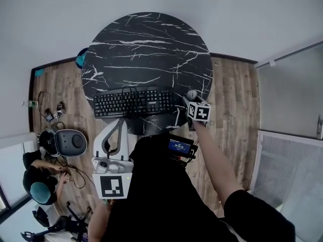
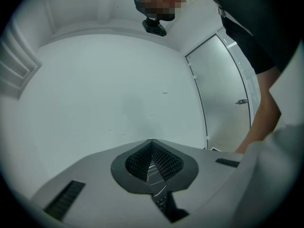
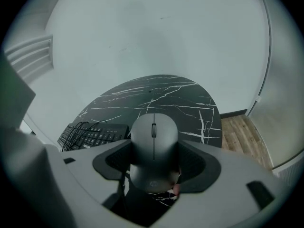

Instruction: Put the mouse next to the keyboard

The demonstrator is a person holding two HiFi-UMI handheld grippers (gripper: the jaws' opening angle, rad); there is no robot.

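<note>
1. A round black table point(image 1: 146, 49) with white marble veining stands on a wooden floor point(image 1: 232, 100), seen from a camera on the person's head looking steeply down.
2. A black wired keyboard point(image 1: 133, 103) lies across the near edge of the table, with its long side facing the person.
3. The right gripper point(image 1: 193, 101) reaches out at the table's near right edge, just past the right end of the keyboard. The cube with square markers sits on its top.
4. In the right gripper view, the right gripper point(image 3: 154, 163) has its two jaws closed against the sides of a dark grey computer mouse point(image 3: 153, 141). The mouse's scroll wheel faces up and points away from the camera.
5. In the head view, the mouse point(image 1: 192, 95) shows just beside the right end of the keyboard, over the table's edge. Whether it rests on the tabletop or is held above it cannot be told.
6. In the right gripper view, the keyboard point(image 3: 90, 134) lies to the left of the mouse and a little beyond it.
7. The left gripper point(image 1: 120, 125) is held close to the person's body, near the table's near edge and below the keyboard.
8. In the left gripper view, the left gripper point(image 2: 152, 158) has its ribbed pads brought together at the tip, with nothing between them. It points up toward a pale wall and a white door point(image 2: 228, 94).
9. On the floor to the left sit a round grey and white device point(image 1: 70, 142) and another person point(image 1: 40, 185), low down.
</note>
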